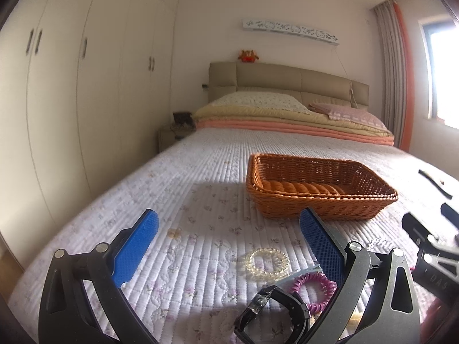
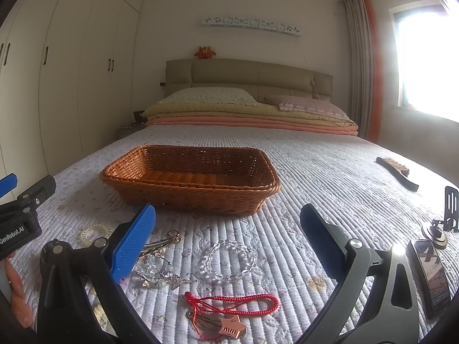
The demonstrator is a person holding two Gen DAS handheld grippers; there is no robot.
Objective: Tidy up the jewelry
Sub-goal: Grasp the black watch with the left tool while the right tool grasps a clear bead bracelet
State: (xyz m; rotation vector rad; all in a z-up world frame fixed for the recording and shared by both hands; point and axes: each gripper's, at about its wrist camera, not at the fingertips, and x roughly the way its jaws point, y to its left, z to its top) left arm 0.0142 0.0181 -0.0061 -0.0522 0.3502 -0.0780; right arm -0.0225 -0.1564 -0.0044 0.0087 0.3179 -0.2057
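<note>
A brown wicker basket (image 1: 321, 189) (image 2: 192, 179) sits empty on the quilted bed. My left gripper (image 1: 228, 229) is open and empty above a clear coil band (image 1: 266, 261), a purple coil band (image 1: 311, 288) and a black watch (image 1: 275, 309). My right gripper (image 2: 228, 223) is open and empty above a clear bead bracelet (image 2: 228, 261), a crystal bracelet (image 2: 156, 273), a hair clip (image 2: 160, 242) and a red cord with a rose-gold star charm (image 2: 232, 306). The clear coil band also shows in the right wrist view (image 2: 96, 232).
A black-handled brush (image 2: 397, 172) lies on the bed at the right. A phone (image 2: 431, 275) and a small stand (image 2: 441, 223) lie at the near right. Pillows and folded blankets (image 2: 249, 114) are at the headboard. Wardrobes line the left wall.
</note>
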